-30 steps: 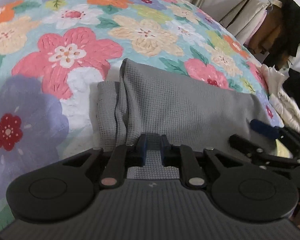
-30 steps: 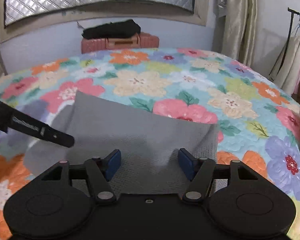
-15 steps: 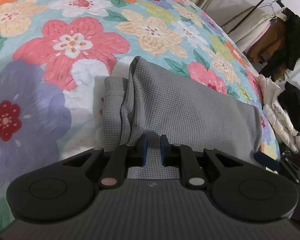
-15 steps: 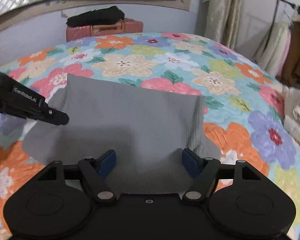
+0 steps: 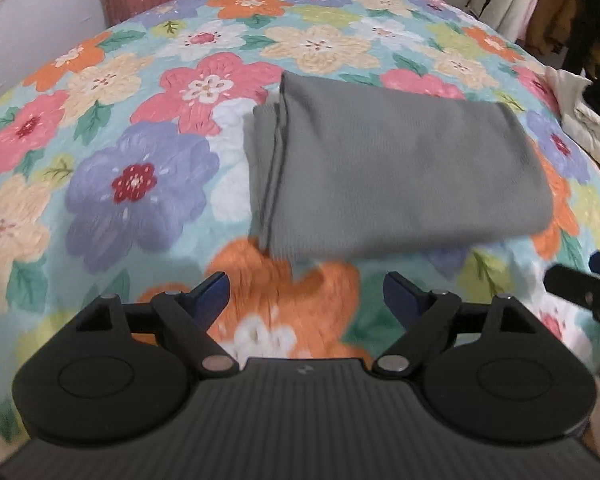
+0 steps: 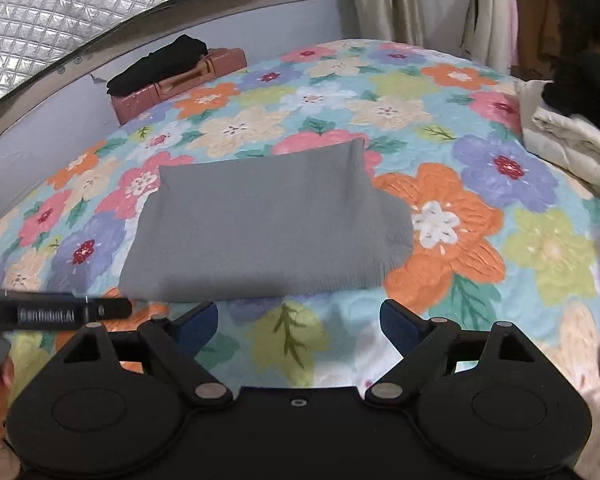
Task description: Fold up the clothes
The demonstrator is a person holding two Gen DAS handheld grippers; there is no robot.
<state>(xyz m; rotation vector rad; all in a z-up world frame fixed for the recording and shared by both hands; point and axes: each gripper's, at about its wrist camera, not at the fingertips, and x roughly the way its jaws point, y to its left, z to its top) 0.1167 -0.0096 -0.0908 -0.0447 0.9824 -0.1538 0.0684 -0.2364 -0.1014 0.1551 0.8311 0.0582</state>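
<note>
Floral bedspread point(image 5: 140, 168) carries the folded grey garment point(image 5: 396, 176); my left tool point(image 5: 304, 292) and right tool point(image 6: 298, 320) are opening, nothing between them.

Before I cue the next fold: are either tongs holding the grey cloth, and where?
Nothing held. Left tongs and right tongs are opening, empty, short of the grey cloth.

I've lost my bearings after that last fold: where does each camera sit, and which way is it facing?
Left wrist: on the left gripper, jaws opening and empty, looking down at the folded grey cloth on the flowered bedspread; the right gripper's tip shows at the right edge.
Right wrist: on the right gripper, jaws opening and empty, facing the same cloth; the left gripper's finger enters at left.
Shared: cloth, bedspread, pink suitcase.
</note>
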